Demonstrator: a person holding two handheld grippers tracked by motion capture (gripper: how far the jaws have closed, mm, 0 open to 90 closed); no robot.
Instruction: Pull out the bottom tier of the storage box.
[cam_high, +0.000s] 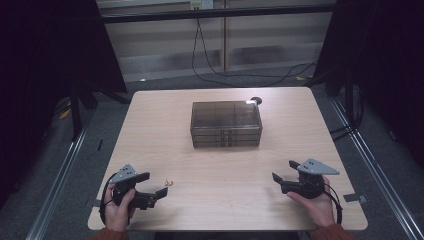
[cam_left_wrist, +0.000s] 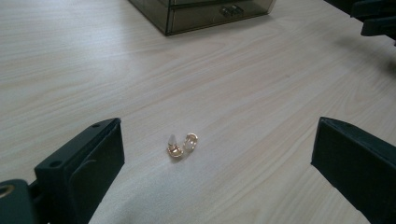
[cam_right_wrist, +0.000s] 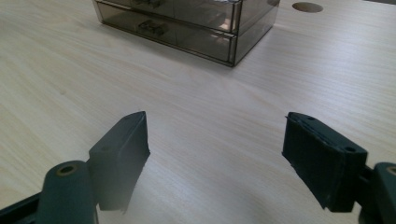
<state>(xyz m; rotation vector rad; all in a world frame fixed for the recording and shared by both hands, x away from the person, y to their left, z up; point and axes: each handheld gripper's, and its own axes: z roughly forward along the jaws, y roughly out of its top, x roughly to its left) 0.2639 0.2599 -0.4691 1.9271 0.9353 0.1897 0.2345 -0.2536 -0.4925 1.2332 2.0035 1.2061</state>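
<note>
Nearest the person, the left gripper (cam_high: 156, 184) is hovering over the near left part of the bench (cam_high: 220, 210), its jaws standing spread wide with nothing pinched. In the left gripper view the small gold pieces (cam_left_wrist: 182, 144), two tiny shiny bits touching each other, are lying on bare wood between the jaws and a little ahead of them, apart from both pads. In the high view the same gold pieces (cam_high: 169, 183) are sitting just beside the left gripper's tips, in from the bench's near edge and in from its left edge.

Across the near strip, the right gripper (cam_high: 283, 172) is resting in the right hand (cam_high: 315, 202) over the near right part of the bench, inside the right edge. Its jaws are also standing spread, and in the right gripper view there is only bare wood between them. A wide stretch of open bench is lying between the two grippers.

Farther off, the smoky drawer box (cam_high: 226, 123) is standing square in the middle of the bench's far half, well apart from both grippers, with open wood on each side and in front. Just behind its right rear corner, a round hole (cam_high: 256, 100) is sitting near the far edge. Beyond the bench, cables (cam_high: 240, 75) are trailing on the floor.
</note>
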